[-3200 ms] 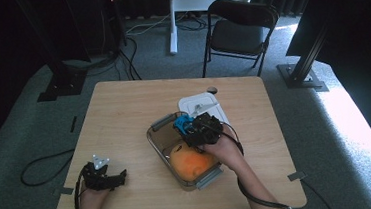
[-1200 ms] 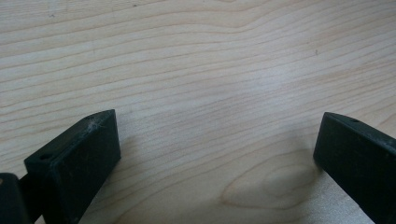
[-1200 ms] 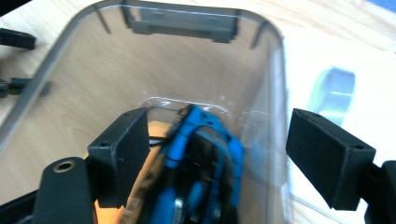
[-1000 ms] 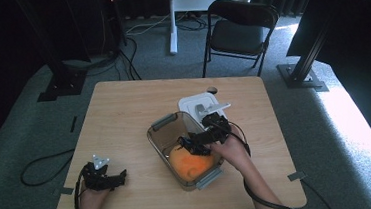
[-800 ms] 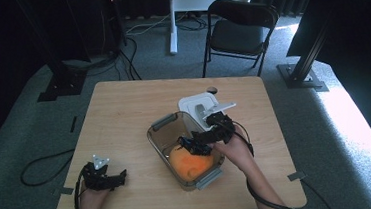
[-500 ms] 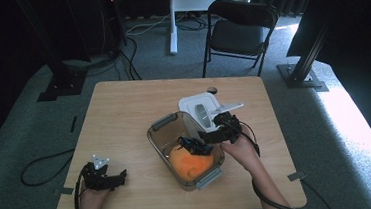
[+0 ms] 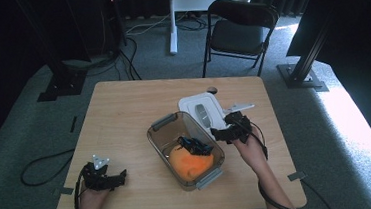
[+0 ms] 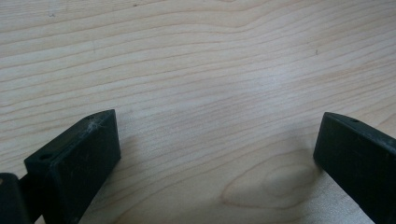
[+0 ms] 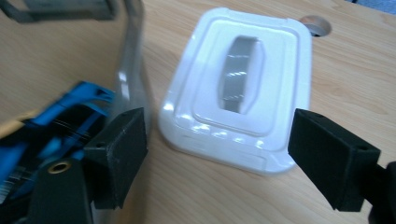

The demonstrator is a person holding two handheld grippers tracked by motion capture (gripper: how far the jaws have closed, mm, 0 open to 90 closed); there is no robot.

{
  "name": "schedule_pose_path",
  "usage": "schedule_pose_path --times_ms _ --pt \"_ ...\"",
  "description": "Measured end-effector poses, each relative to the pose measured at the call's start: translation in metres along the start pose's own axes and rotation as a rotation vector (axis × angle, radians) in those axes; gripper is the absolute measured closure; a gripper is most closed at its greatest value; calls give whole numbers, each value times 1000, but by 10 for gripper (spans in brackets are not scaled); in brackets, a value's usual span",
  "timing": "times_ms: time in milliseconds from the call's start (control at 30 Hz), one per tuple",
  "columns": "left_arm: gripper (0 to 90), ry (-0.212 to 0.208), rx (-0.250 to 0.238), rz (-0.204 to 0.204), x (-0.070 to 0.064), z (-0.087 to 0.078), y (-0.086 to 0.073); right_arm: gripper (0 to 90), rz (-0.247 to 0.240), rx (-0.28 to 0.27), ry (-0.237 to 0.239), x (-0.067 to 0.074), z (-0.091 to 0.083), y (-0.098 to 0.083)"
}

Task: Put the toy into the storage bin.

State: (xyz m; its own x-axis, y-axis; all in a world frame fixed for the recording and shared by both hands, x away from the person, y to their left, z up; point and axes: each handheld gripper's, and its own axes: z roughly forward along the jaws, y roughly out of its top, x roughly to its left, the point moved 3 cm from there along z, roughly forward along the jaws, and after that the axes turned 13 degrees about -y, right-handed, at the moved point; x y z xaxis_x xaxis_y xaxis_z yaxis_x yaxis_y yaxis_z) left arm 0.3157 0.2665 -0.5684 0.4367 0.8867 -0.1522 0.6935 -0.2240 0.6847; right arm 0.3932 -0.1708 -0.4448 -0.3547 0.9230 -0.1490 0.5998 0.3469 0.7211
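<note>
step in hand: fetching the white lid [image 9: 238, 93], which lies flat on the tabletop [image 7: 124, 114] just right of the clear container [image 7: 186, 149]. right gripper [image 9: 219, 154] jaws open, empty, just closing slightly; left gripper [image 8: 219, 158] open, idle. next: straddle the lid's near edge, then close.

On the surface [image 7: 123, 109] before me, the container [image 7: 165, 122] sits mid-way with the toy [image 7: 195, 146] in it. The lid [image 7: 201, 110] lies just behind-right, touching it. My right gripper [image 7: 224, 131] hangs beside both; my left gripper [image 7: 114, 178] rests far left.
</note>
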Motion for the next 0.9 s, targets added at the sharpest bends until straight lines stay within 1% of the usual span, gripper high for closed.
schedule_pose_path --times_ms 67,133,167,200,233,300,333,367,400,433,467,500,533,667,700,733,767,800,867,900 --pt "9 0 0 0 0 0 0 201 5 -14 -18 -5 1 -3" --pt "9 0 0 0 0 0 0 197 12 -18 -16 -8 2 -4" --pt "9 1 1 2 0 0 0 176 22 -30 -17 -11 3 -5" --pt "9 1 1 2 0 0 0 148 21 -48 -12 -16 5 -7" --pt "9 1 1 2 0 0 0 148 38 -54 -7 -19 6 -9" --pt "9 0 0 0 0 0 0 147 44 -56 -4 -21 7 -11" --pt "9 0 0 0 0 0 0 130 63 -61 -2 -23 9 -13" --pt "9 0 0 0 0 0 0 121 66 -48 -5 -24 11 -15" --pt "9 0 0 0 0 0 0 114 50 -26 -17 -23 12 -16" --pt "9 0 0 0 0 0 0 114 50 -26 -17 -23 12 -16" --pt "9 0 0 0 0 0 0 108 23 -6 -13 -23 16 -20" --pt "9 0 0 0 0 0 0 108 34 5 21 -23 18 -22" --pt "9 0 0 0 0 0 0 108 44 10 43 -24 19 -23" --pt "9 0 0 0 0 0 0 109 47 22 35 -26 24 -28" --pt "9 0 0 0 0 0 0 109 29 42 29 -26 29 -31" --pt "9 0 0 0 0 0 0 108 32 50 23 -26 31 -32" --pt "9 0 0 0 0 0 0 108 35 56 42 -26 33 -34" --pt "9 0 0 0 0 0 0 108 40 63 45 -27 35 -35" --pt "9 0 0 0 0 0 0 108 48 66 36 -28 37 -36" --pt "9 0 0 0 0 0 0 108 73 66 51 -30 41 -37"
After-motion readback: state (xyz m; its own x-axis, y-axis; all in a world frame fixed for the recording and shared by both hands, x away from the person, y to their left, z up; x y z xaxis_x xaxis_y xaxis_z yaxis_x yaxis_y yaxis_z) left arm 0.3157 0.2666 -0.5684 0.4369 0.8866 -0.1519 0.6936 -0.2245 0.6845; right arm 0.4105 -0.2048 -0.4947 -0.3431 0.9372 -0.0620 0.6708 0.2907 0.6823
